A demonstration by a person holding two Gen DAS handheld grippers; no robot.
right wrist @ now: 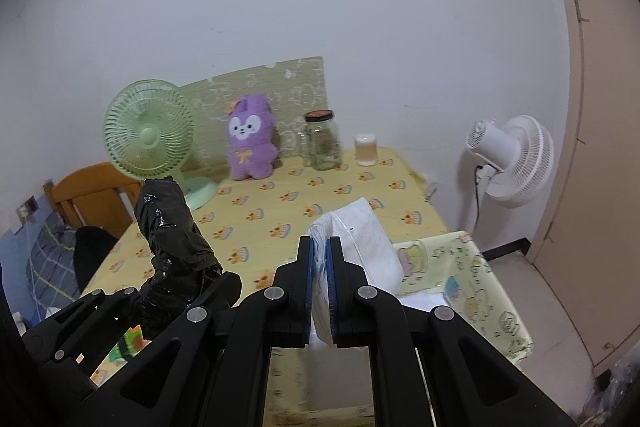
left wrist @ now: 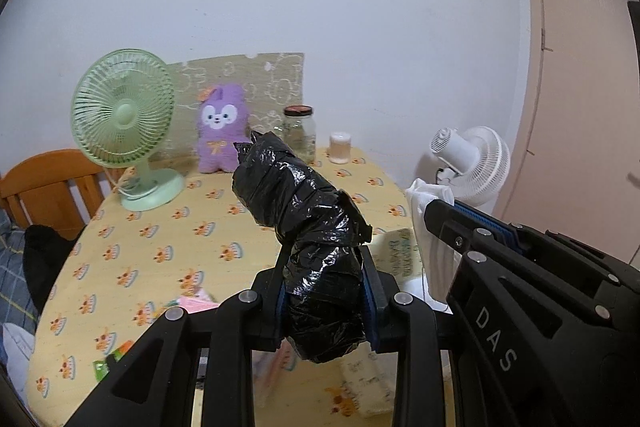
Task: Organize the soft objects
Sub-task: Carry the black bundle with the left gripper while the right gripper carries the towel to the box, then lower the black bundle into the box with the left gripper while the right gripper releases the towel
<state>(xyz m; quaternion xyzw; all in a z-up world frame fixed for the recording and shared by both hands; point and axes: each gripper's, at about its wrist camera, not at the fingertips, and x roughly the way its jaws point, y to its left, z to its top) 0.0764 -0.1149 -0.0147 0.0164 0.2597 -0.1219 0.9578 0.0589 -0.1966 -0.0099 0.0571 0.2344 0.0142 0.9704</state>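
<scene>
My left gripper [left wrist: 325, 267] is shut on a black plastic-wrapped roll [left wrist: 296, 203] and holds it above the table, tilted up and away. The roll also shows in the right wrist view [right wrist: 172, 227], held by the left gripper [right wrist: 180, 283]. My right gripper [right wrist: 319, 247] is shut on a white folded cloth pad [right wrist: 360, 239], held above the table's right side. The pad shows in the left wrist view [left wrist: 428, 227] in the right gripper [left wrist: 444, 211]. A purple plush bunny [left wrist: 220, 131] [right wrist: 252, 143] sits upright at the table's back.
The table has a yellow patterned cloth [left wrist: 160, 227] [right wrist: 280, 203]. At the back stand a green fan [left wrist: 124, 123] [right wrist: 150, 143], a glass jar [left wrist: 300, 135] [right wrist: 323, 141] and a small cup [right wrist: 366, 149]. A white fan [right wrist: 512, 159] stands right. A patterned bag [right wrist: 472, 275] lies below my right gripper.
</scene>
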